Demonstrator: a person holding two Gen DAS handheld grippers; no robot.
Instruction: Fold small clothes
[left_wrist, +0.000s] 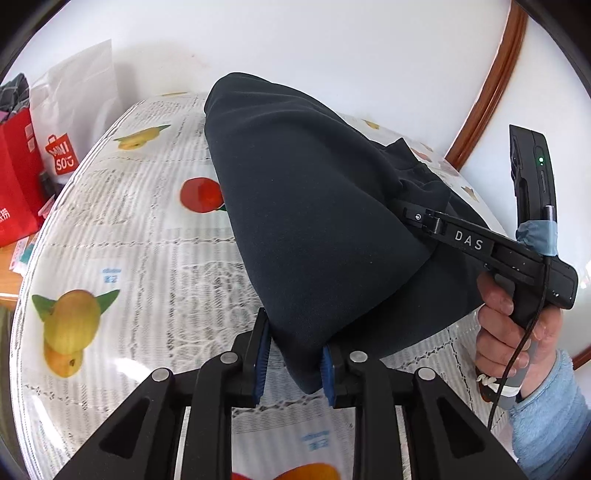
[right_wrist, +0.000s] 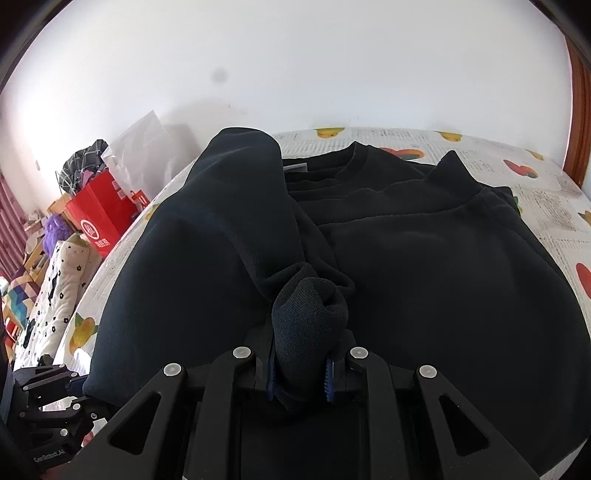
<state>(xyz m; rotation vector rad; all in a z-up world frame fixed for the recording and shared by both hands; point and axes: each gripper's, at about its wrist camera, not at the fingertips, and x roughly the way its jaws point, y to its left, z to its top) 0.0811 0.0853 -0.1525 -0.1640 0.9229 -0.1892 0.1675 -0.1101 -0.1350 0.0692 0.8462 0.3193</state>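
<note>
Two hand-held grippers: left (left_wrist: 295, 363) clamps sweatshirt (left_wrist: 317, 229) hem | right (right_wrist: 300, 373) clamps cuff (right_wrist: 308, 306) | one sweatshirt

We see a dark navy sweatshirt (right_wrist: 424, 266) on a white tablecloth (left_wrist: 122, 236) printed with grey newsprint text and red, yellow and orange fruit. Our black grippers carry blue pads (left_wrist: 260, 363). Beside the table stand a red bag (left_wrist: 16, 177) and a white bag (left_wrist: 79, 99) with a red logo.
</note>
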